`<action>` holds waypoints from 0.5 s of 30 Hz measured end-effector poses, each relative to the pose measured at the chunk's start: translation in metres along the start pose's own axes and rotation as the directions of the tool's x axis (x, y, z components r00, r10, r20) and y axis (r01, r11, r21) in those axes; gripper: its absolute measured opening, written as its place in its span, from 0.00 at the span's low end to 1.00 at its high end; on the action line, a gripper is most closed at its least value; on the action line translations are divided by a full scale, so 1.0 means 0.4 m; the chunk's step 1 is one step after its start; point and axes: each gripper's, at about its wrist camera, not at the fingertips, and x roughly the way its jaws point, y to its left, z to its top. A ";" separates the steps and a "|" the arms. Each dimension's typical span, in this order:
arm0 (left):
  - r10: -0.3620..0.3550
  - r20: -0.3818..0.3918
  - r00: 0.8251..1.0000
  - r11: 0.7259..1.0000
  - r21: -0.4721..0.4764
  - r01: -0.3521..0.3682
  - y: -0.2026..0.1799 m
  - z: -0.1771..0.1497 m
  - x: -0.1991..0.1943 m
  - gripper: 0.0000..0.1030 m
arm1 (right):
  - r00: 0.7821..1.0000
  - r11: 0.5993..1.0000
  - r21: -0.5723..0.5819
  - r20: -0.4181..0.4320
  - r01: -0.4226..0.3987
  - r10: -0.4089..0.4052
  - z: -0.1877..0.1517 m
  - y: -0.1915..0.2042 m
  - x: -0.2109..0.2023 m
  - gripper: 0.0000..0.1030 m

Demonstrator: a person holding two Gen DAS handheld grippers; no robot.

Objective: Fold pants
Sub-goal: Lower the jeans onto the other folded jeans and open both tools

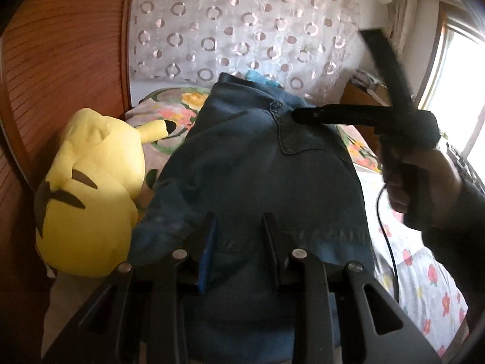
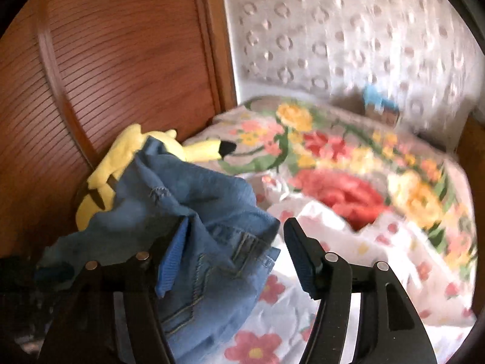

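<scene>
L gripper (image 1: 239, 227) has jaws parted w/ pants (image 1: 257, 163) fabric between its fingers; can't tell if it grips. R gripper (image 2: 236, 233) jaws spread wide just right of the pants; one finger (image 1: 327, 116) lies across their upper part, held by the person's hand (image 1: 424, 182).
</scene>
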 end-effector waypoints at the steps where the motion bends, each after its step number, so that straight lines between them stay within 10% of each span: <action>1: 0.005 0.005 1.000 1.000 0.003 -0.005 0.000 -0.007 -0.001 0.27 | 1.000 1.000 0.004 0.007 -0.006 0.006 -0.006 -0.005 0.009 0.63; 15: 0.023 0.076 0.997 1.000 0.006 -0.024 -0.037 -0.012 -0.113 0.27 | 0.992 1.000 0.015 0.126 -0.017 0.015 -0.070 0.030 -0.236 0.66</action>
